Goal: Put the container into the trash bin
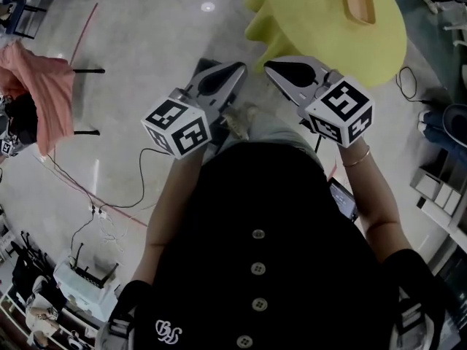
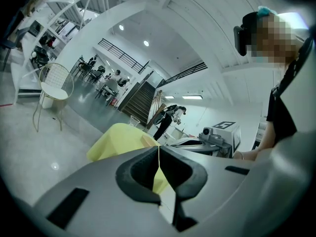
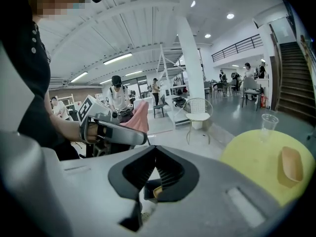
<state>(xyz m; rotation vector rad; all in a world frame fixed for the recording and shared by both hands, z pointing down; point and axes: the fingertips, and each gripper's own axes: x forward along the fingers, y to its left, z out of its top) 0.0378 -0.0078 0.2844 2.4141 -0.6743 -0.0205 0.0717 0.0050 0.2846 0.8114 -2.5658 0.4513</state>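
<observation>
At one o'clock, round yellow table (image 1: 343, 42) bearing shallow tan container (image 1: 359, 2), clear cup (image 3: 269, 125) only in right gripper view, left gripper (image 1: 235, 71), right gripper (image 1: 273, 70) clenched empty.

Matt yellow table (image 1: 314, 28), matt tan container (image 1: 359, 3), glossy pale floor (image 1: 146, 49)

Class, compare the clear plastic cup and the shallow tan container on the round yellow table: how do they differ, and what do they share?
The clear plastic cup is see-through; the shallow tan container is opaque. The cup stands tall and upright; the container lies low, oblong and open-topped. In the right gripper view the cup is farther back, the container nearer. Both rest on the round yellow table, apart.
</observation>
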